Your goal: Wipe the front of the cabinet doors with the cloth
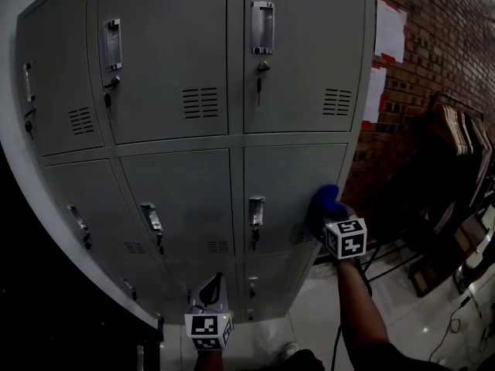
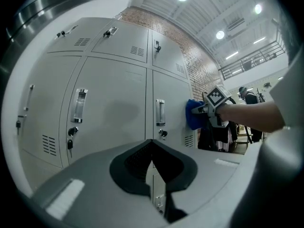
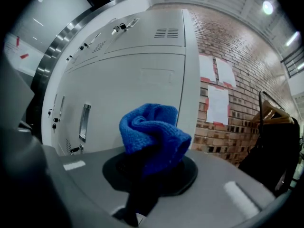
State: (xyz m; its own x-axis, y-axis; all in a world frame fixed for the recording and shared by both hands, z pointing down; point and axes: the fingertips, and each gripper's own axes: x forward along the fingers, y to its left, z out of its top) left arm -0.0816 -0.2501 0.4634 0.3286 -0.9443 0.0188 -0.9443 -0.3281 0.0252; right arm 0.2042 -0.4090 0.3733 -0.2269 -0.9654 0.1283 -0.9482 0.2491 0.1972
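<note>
Wiping looks under way: the right tool (image 1: 328, 211) clamps the bunched blue cloth (image 3: 153, 133), pressed ahead of it against a cabinet door (image 1: 288, 178), so the next stroke likely needs a steady sweep to its left, while the left tool (image 2: 152, 161) hangs empty, jaws together.

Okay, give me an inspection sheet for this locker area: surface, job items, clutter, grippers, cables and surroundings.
Surface: grey cabinet doors, all shut; keys hang in some locks.
Job's things: blue cloth, bunched, apparently pressed against the middle-row right door.
Clutter: nothing seen.
Grippers: right gripper shut on the cloth; left gripper shut, empty, low and clear of the doors.
Cables: thin cable on the floor at the right.
Surroundings: brick wall with papers; clothes rack.
</note>
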